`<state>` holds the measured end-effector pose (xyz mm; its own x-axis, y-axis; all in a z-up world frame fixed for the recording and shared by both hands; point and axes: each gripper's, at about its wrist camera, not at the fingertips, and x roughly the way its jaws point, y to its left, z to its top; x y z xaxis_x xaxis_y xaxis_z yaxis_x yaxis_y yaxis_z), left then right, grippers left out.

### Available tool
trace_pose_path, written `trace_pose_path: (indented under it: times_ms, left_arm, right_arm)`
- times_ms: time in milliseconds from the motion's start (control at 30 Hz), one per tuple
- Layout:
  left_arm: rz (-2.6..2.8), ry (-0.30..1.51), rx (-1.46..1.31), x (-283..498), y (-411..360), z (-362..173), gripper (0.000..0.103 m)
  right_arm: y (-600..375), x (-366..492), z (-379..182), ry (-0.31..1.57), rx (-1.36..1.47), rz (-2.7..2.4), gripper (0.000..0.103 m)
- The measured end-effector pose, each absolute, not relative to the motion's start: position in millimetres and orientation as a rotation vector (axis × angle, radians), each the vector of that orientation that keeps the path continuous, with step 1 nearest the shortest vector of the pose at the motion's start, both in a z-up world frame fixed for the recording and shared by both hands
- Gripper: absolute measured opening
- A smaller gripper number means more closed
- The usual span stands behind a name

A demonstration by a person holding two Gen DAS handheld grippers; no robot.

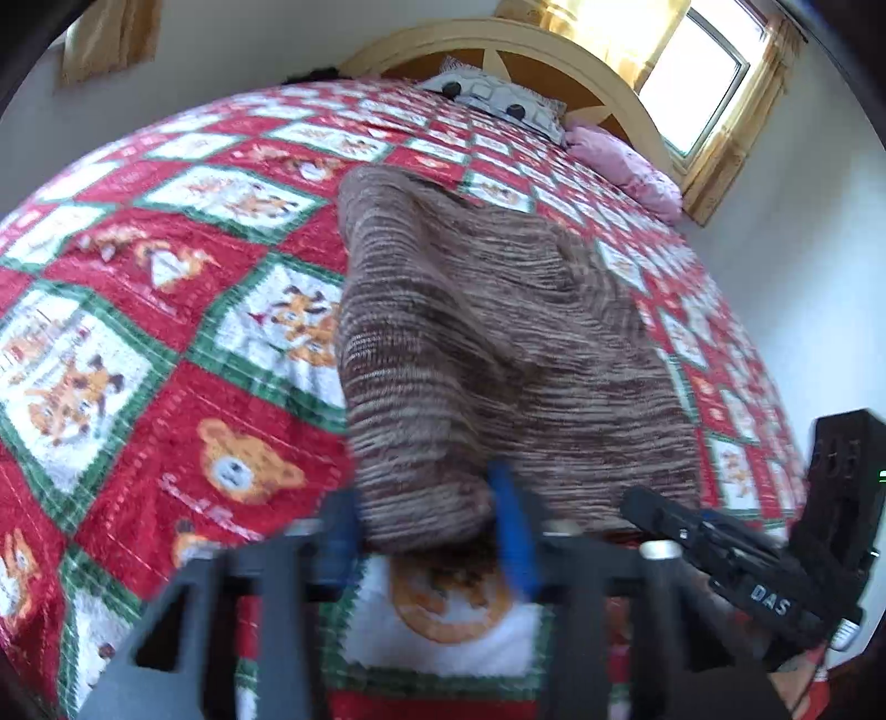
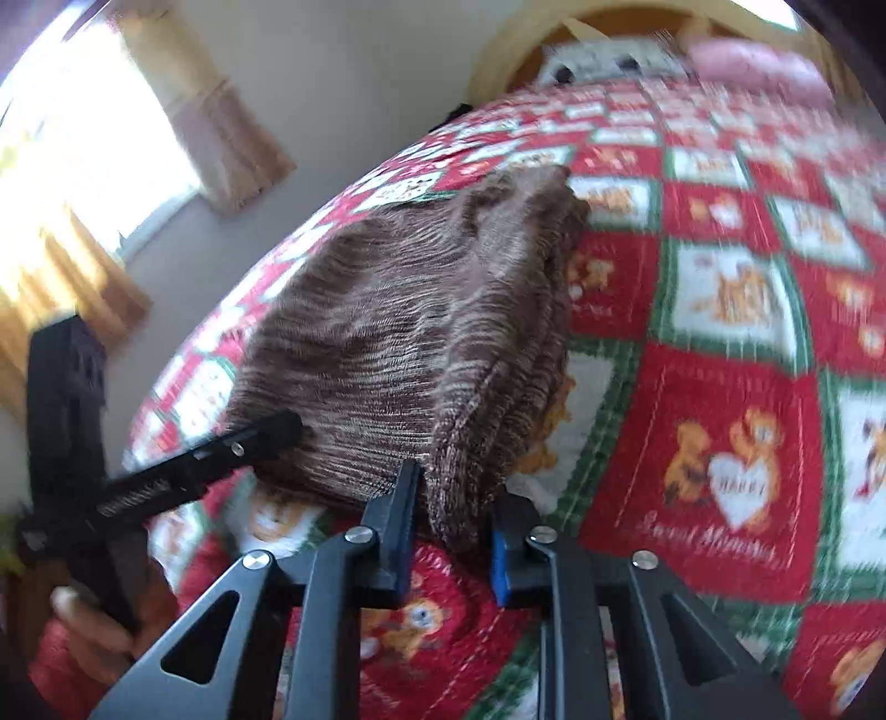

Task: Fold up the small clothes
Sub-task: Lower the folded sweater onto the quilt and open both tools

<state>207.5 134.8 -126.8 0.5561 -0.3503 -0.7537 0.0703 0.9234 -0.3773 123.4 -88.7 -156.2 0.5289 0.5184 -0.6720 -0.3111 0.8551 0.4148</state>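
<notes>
A brown striped knit garment (image 1: 487,332) lies partly folded on a red, green and white bear-print quilt (image 1: 166,277). In the left wrist view, my left gripper (image 1: 429,526) is shut on the garment's near edge, with bunched knit filling the gap between the blue pads. The right gripper's black body (image 1: 736,559) shows at the lower right, beside that edge. In the right wrist view, my right gripper (image 2: 457,509) is shut on a thick fold at the near edge of the garment (image 2: 398,332). The left gripper's finger (image 2: 266,435) rests on the same edge further left.
The quilt (image 2: 720,332) covers a bed with a curved wooden headboard (image 1: 554,50), a patterned pillow (image 1: 493,99) and a pink pillow (image 1: 626,166). A bright window (image 1: 692,77) with curtains is behind. A person's hand (image 2: 99,637) holds the left gripper.
</notes>
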Motion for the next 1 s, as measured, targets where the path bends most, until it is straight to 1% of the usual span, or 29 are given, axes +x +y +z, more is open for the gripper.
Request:
trace_pose_path:
  times_ms: [67, 133, 200, 267, 333, 433, 467, 500, 533, 567, 600, 667, 700, 733, 767, 833, 867, 1000]
  left_arm:
    - [-0.229, 0.956, -0.312, 204.0, 136.8, -120.1, 0.027]
    - [-0.201, 0.962, -0.272, 199.1, 135.4, -116.1, 0.027]
    - [-0.170, 0.970, -0.220, 196.3, 131.9, -119.4, 0.028]
    - [-0.135, 0.975, -0.191, 196.8, 128.8, -129.5, 0.034]
    - [-0.115, 0.946, -0.164, 193.4, 126.2, -130.8, 0.036]
    - [-0.074, 0.924, -0.095, 187.9, 118.4, -129.0, 0.040]
    - [-0.059, 0.923, -0.082, 186.2, 117.4, -128.2, 0.046]
    - [-0.043, 0.923, -0.076, 184.2, 117.7, -127.3, 0.049]
    - [-0.031, 0.920, -0.072, 182.0, 118.0, -126.5, 0.055]
    - [-0.017, 0.913, -0.062, 178.7, 118.5, -125.9, 0.064]
    - [-0.006, 0.909, -0.053, 176.7, 118.6, -125.9, 0.069]
    - [0.022, 0.906, -0.034, 171.7, 119.3, -128.2, 0.085]
    - [0.031, 0.912, -0.030, 168.7, 119.5, -130.9, 0.088]
    - [0.036, 0.928, -0.028, 167.5, 119.4, -134.9, 0.094]
    - [0.044, 0.953, -0.024, 167.1, 119.4, -140.8, 0.099]
    - [0.063, 0.921, -0.012, 159.2, 118.7, -142.8, 0.103]
    - [0.072, 0.920, -0.009, 156.2, 118.4, -144.8, 0.103]
    - [0.081, 0.890, -0.008, 148.5, 118.0, -146.4, 0.103]
  right_arm:
    - [-96.4, 121.0, -154.4, 0.889, 0.331, 0.525, 0.020]
    - [-102.6, 119.5, -152.2, 0.893, 0.380, 0.537, 0.019]
    - [-104.4, 115.4, -155.8, 0.913, 0.362, 0.503, 0.018]
    - [-106.8, 117.7, -166.0, 0.923, 0.381, 0.503, 0.018]
    - [-111.3, 117.4, -170.5, 0.900, 0.421, 0.516, 0.018]
    - [-110.3, 114.2, -170.5, 0.877, 0.405, 0.504, 0.018]
    - [-109.1, 112.1, -169.2, 0.873, 0.397, 0.492, 0.020]
    - [-108.4, 109.5, -167.6, 0.869, 0.391, 0.481, 0.022]
    - [-107.3, 105.2, -165.7, 0.863, 0.382, 0.467, 0.024]
    - [-107.2, 101.4, -165.5, 0.860, 0.375, 0.457, 0.027]
    - [-105.9, 96.1, -163.5, 0.859, 0.362, 0.444, 0.028]
    - [-106.1, 84.6, -159.7, 0.857, 0.318, 0.416, 0.029]
    - [-105.4, 77.4, -157.8, 0.854, 0.291, 0.400, 0.029]
    - [-103.6, 69.8, -155.5, 0.852, 0.261, 0.377, 0.034]
    - [-104.2, 64.8, -154.4, 0.851, 0.244, 0.363, 0.045]
    - [-102.7, 53.1, -152.7, 0.848, 0.214, 0.329, 0.060]
    - [-102.5, 43.9, -152.2, 0.840, 0.189, 0.297, 0.065]
    - [-92.2, 23.1, -156.5, 0.833, 0.076, 0.196, 0.067]
